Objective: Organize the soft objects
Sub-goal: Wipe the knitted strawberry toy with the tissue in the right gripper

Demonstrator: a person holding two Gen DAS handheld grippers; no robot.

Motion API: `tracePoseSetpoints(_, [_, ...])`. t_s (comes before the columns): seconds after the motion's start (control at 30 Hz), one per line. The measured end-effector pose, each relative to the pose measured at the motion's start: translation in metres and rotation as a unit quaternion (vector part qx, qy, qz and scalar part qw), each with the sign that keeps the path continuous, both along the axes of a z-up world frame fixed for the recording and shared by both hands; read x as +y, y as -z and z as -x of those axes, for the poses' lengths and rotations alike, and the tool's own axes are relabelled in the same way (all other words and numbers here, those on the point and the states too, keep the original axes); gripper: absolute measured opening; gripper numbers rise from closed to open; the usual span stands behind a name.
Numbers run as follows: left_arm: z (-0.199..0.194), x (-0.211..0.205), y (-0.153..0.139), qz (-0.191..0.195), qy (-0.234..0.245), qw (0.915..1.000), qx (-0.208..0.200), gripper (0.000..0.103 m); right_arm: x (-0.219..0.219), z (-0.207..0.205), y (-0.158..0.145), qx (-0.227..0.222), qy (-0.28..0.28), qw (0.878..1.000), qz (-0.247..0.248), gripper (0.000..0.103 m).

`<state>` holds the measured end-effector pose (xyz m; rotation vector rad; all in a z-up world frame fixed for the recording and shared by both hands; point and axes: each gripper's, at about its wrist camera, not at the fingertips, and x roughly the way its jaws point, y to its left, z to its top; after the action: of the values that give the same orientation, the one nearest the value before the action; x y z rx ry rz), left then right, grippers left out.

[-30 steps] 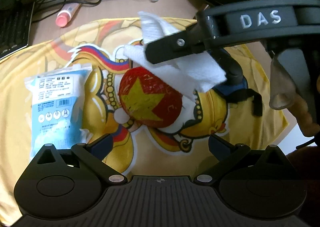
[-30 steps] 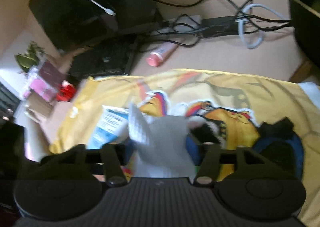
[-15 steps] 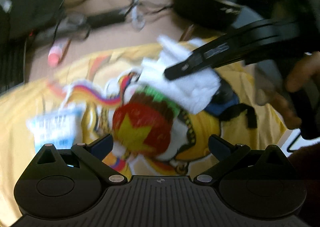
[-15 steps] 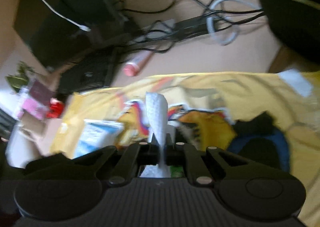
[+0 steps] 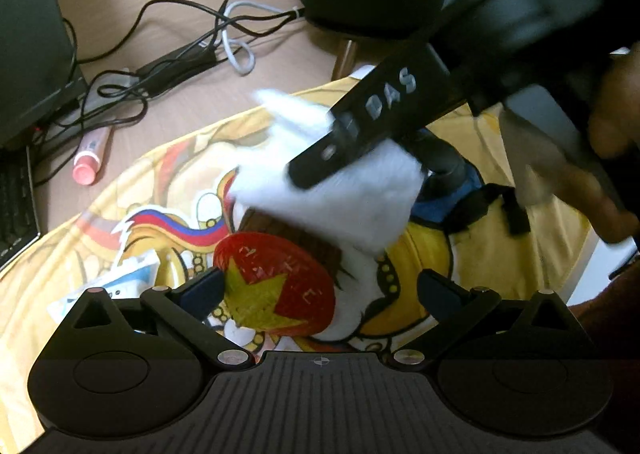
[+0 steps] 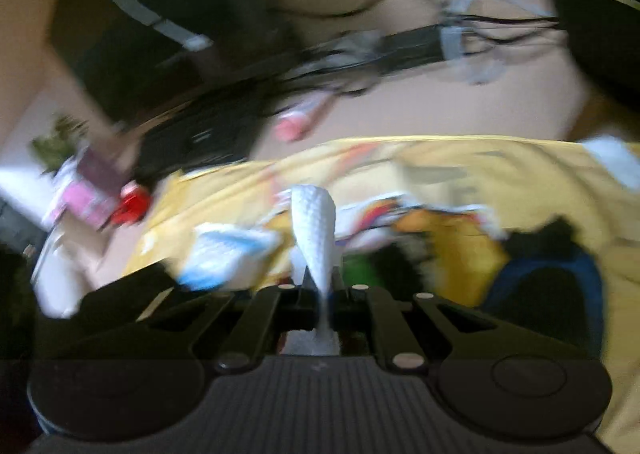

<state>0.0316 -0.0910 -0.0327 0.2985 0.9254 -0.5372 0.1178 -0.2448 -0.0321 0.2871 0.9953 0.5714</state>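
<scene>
1. A yellow printed cloth covers the desk.
2. Right gripper pinches a white tissue above the red cushion.
3. Left gripper gapes empty.

On the table: one yellow printed cloth, one white tissue, one red round cushion with a yellow star, one blue-and-white packet, one blue-and-black item, one pink tube, two grippers.
</scene>
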Motion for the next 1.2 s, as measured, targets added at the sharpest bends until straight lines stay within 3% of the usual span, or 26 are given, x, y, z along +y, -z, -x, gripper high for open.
tracePoseSetpoints(0.13, [0.0, 0.002, -0.001, 0.002, 0.0, 1.0, 0.001, 0.103, -0.017, -0.019, 0.023, 0.031, 0.045, 0.998, 0.011, 0.006])
tracePoseSetpoints(0.3, [0.003, 0.007, 0.001, -0.006, 0.01, 0.9998, 0.015, 0.103, -0.023, -0.016, 0.025, 0.008, 0.06, 0.996, 0.064, 0.006])
tracePoseSetpoints(0.43, [0.009, 0.01, 0.005, -0.011, 0.019, 0.9994, 0.028, 0.103, -0.025, -0.002, 0.019, 0.035, 0.04, 0.998, 0.026, 0.006])
tracePoseSetpoints(0.57, [0.01, 0.007, 0.008, -0.016, 0.019, 0.9992, 0.032, 0.103, -0.002, 0.017, 0.006, 0.058, -0.017, 0.997, -0.048, 0.006])
tracePoseSetpoints(0.7, [0.011, 0.003, 0.009, -0.024, 0.016, 0.9991, 0.029, 0.103, 0.023, 0.03, 0.0, 0.048, -0.076, 0.995, -0.047, 0.006])
tracePoseSetpoints(0.93, [0.013, 0.001, 0.014, -0.031, 0.022, 0.9987, 0.035, 0.103, -0.002, 0.027, 0.008, 0.063, -0.037, 0.997, -0.031, 0.007])
tracePoseSetpoints(1.13, [0.013, 0.002, 0.015, -0.031, 0.02, 0.9987, 0.036, 0.103, -0.019, 0.016, 0.034, 0.08, 0.011, 0.996, 0.033, 0.007])
tracePoseSetpoints(1.2, [-0.002, -0.009, 0.02, -0.03, -0.001, 0.9988, 0.039, 0.103, -0.022, 0.012, 0.035, 0.077, 0.024, 0.996, 0.044, 0.007])
